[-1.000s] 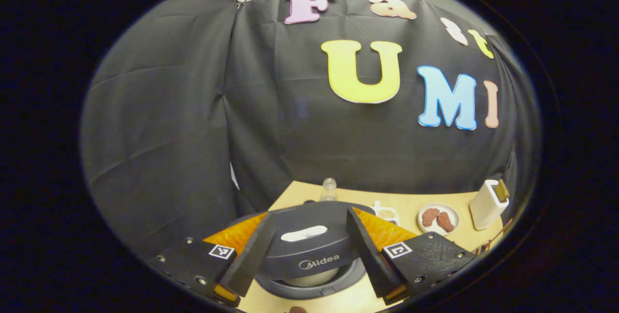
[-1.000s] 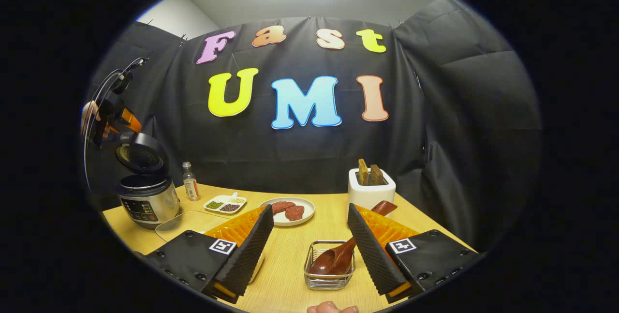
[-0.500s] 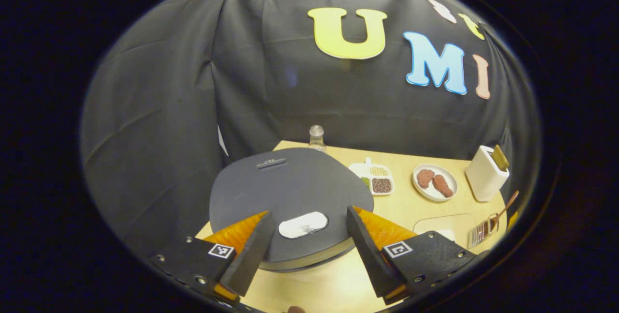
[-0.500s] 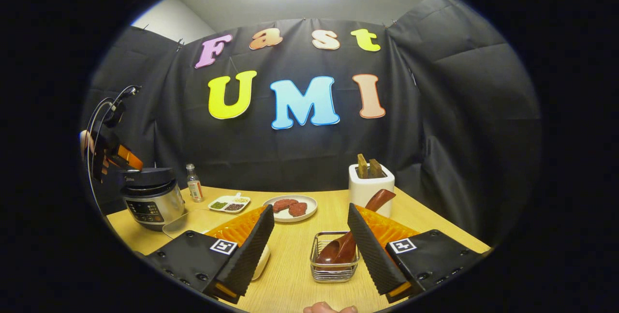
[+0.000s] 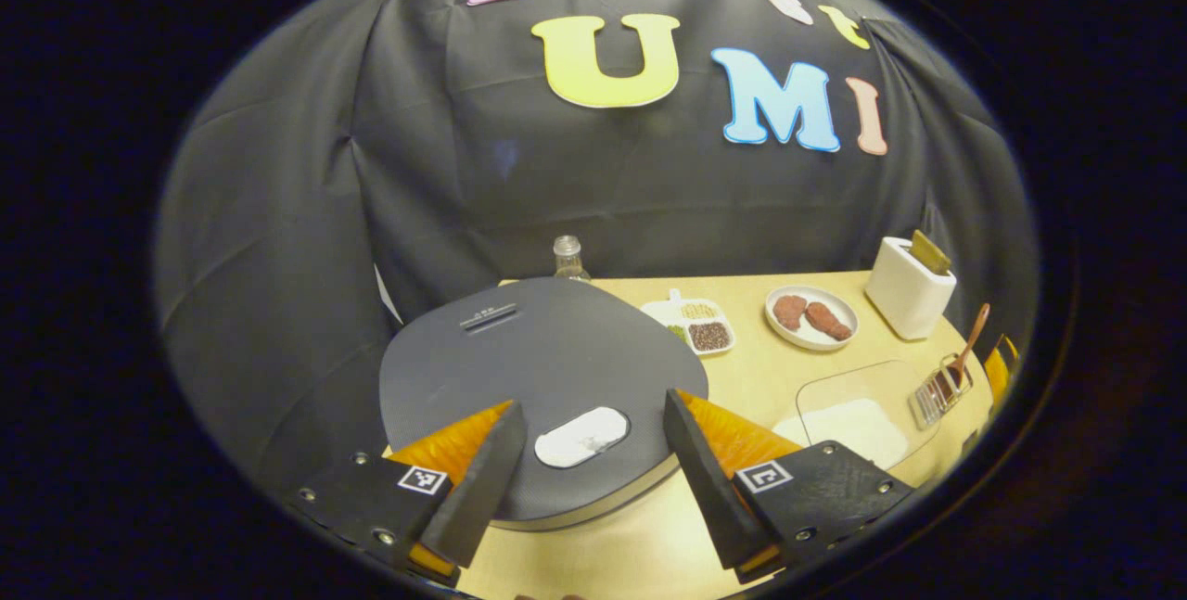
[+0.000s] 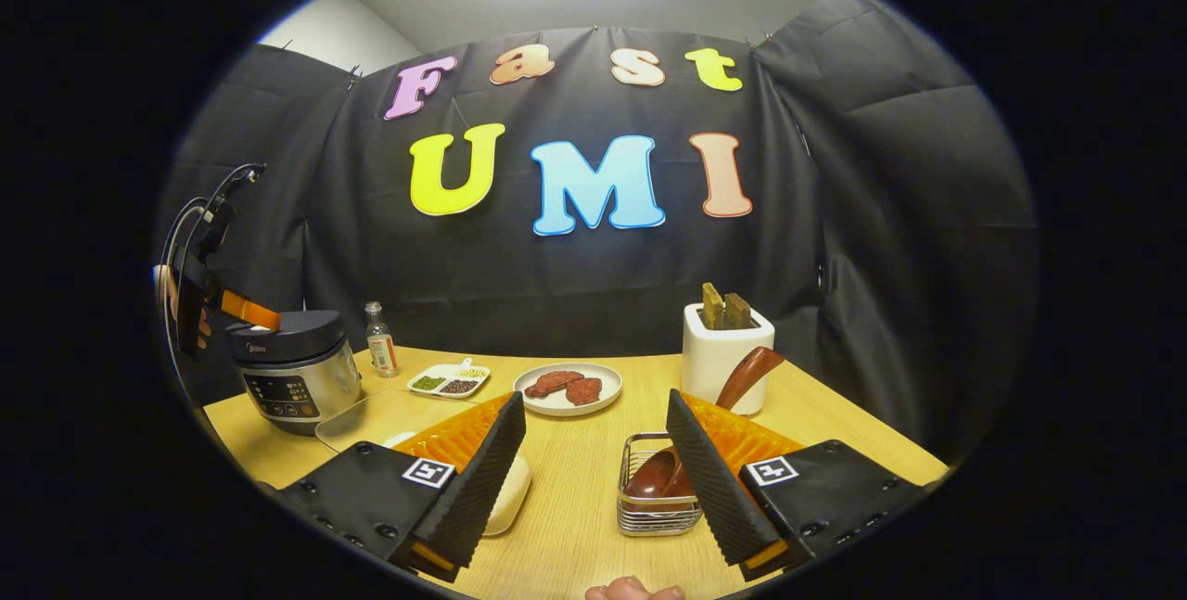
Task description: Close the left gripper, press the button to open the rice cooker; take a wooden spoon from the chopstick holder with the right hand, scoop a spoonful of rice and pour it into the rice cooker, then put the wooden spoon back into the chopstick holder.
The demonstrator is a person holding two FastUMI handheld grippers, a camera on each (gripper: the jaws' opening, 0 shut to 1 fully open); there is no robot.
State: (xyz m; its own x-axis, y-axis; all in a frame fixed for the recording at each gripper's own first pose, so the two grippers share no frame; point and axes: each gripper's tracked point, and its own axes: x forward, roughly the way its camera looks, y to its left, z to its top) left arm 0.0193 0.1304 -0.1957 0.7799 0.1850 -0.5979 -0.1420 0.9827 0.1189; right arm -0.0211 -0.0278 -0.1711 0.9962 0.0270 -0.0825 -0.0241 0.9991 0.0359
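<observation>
The rice cooker has its dark lid down. My left gripper is open just above the lid, one finger on each side of the white lid button. In the right gripper view the cooker stands at the far left, with the left gripper and a hand over its lid. My right gripper is open and holds nothing. Just ahead of it stands the wire chopstick holder with the wooden spoon leaning in it. A glass bowl of rice sits right of the cooker.
On the wooden table stand a white box with two brown slices, a plate of meat pieces, a divided dish of beans and a small bottle. Black cloth walls close the back and sides.
The cooker's lid, open one second ago, has come down and is closed. My left gripper followed it down and stays over it. The right gripper view shifted slightly.
</observation>
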